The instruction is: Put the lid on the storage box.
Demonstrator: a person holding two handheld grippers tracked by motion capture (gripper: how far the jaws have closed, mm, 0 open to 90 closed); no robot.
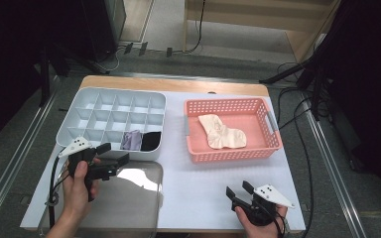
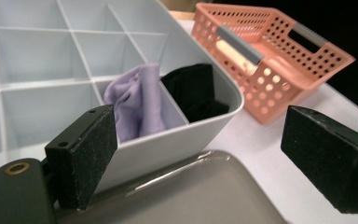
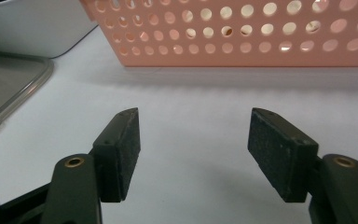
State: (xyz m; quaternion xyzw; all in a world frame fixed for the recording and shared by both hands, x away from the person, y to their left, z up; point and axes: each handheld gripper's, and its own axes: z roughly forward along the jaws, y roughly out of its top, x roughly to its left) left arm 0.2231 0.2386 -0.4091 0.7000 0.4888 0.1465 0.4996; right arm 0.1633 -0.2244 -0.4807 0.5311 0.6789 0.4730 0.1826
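A black sock [image 1: 152, 141] fills the organizer's near-right compartment; dark cables [image 1: 297, 114] trail across the floor.

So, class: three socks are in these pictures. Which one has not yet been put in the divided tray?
The cream sock: it lies flat in the pink basket, while the lilac sock and the black sock sit folded in neighbouring front-row compartments of the white tray.

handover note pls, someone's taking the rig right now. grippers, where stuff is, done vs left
Left gripper: open, nothing between the fingers, at the organizer's near edge, over the clear lid.
Right gripper: open, empty, on the table in front of the pink basket.
Done: purple sock and black sock each sit in a front-row cell of the organizer.
Left: the beige sock lies in the basket; the other cells look empty. Probably the lid goes on last.
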